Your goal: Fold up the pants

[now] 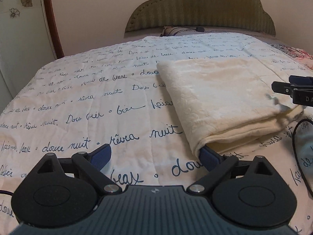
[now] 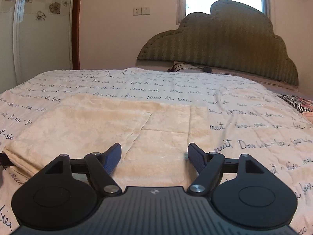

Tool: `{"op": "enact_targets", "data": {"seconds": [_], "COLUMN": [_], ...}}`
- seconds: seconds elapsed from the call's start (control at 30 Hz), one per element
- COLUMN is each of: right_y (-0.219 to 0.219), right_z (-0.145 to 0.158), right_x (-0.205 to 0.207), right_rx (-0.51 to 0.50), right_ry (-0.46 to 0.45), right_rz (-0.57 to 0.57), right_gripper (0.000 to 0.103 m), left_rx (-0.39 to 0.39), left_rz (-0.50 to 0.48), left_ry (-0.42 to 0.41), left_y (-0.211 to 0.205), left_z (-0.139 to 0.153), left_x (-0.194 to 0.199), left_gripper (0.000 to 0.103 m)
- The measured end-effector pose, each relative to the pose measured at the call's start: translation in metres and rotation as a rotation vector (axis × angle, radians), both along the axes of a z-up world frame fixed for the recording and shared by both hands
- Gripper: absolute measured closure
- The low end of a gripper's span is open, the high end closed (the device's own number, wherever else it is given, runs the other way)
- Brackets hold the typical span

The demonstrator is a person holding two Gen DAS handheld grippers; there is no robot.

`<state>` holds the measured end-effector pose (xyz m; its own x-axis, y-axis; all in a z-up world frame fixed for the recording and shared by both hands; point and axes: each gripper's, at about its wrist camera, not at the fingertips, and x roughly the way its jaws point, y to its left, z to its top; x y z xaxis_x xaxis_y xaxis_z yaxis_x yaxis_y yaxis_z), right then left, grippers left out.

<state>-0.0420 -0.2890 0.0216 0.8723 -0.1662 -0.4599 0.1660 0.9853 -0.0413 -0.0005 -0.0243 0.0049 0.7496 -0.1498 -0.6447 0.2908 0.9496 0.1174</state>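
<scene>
Bed with script-print quilt [image 1: 82,105], green headboard [image 2: 225,45] beyond. Folded cream pants [image 1: 219,96] lie ahead-right of the left claw [image 1: 156,156], jaws apart, right finger touching the near corner. Right claw [image 2: 154,156], apart, hovers directly over them, nearer.

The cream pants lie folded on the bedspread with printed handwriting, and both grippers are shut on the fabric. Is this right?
Not quite. The cream pants do lie folded on the printed bedspread, but both grippers are open: the right gripper in the right wrist view, the left gripper in the left wrist view.
</scene>
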Motion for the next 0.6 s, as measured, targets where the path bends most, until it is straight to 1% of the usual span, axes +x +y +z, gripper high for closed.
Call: {"op": "enact_targets", "data": {"seconds": [0.03, 0.1, 0.13, 0.2, 0.23, 0.27, 0.3, 0.37, 0.4, 0.43, 0.5, 0.53, 0.6], "right_y": [0.004, 0.016, 0.025, 0.043, 0.052, 0.056, 0.056, 0.052, 0.048, 0.045, 0.036, 0.030, 0.015], "right_z": [0.005, 0.011, 0.012, 0.006, -0.003, -0.011, -0.016, -0.014, -0.009, -0.004, 0.003, 0.002, -0.009], "right_x": [-0.004, -0.008, -0.007, -0.001, 0.004, 0.009, 0.010, 0.007, 0.004, 0.000, -0.008, -0.010, -0.007], "right_rx": [0.011, 0.034, 0.023, -0.046, -0.094, -0.118, -0.116, -0.079, -0.067, -0.073, -0.084, -0.078, -0.043], "right_ry": [-0.021, -0.039, -0.034, 0.026, 0.072, 0.103, 0.101, 0.089, 0.079, 0.059, 0.039, 0.052, 0.100], "right_rz": [0.040, 0.141, 0.187, 0.247, 0.255, 0.254, 0.249, 0.238, 0.223, 0.202, 0.169, 0.153, 0.139], "right_gripper": [0.028, 0.028, 0.028, 0.028, 0.028, 0.028, 0.027, 0.027, 0.027, 0.027, 0.027, 0.027, 0.027], "left_rx": [-0.006, 0.002, -0.006, -0.056, -0.079, -0.105, -0.107, -0.041, 0.012, 0.048, 0.071, 0.075, 0.056], "left_rz": [-0.002, 0.013, 0.020, 0.021, 0.013, 0.000, -0.016, -0.042, -0.059, -0.069, -0.077, -0.069, -0.054], "left_ry": [-0.011, -0.074, -0.105, -0.138, -0.133, -0.128, -0.120, -0.076, -0.054, -0.051, -0.095, -0.108, -0.086], "left_y": [0.002, 0.004, 0.004, 0.001, -0.002, -0.008, -0.015, -0.032, -0.039, -0.043, -0.039, -0.037, -0.034], "left_z": [0.006, 0.020, 0.027, 0.040, 0.042, 0.041, 0.037, 0.023, 0.011, 0.000, -0.016, -0.021, -0.022], "left_x": [-0.004, -0.008, -0.007, 0.003, 0.011, 0.020, 0.027, 0.038, 0.039, 0.038, 0.031, 0.030, 0.032], "left_gripper": [0.008, 0.009, 0.008, 0.007, 0.007, 0.007, 0.006, 0.007, 0.008, 0.008, 0.005, 0.003, 0.005]}}
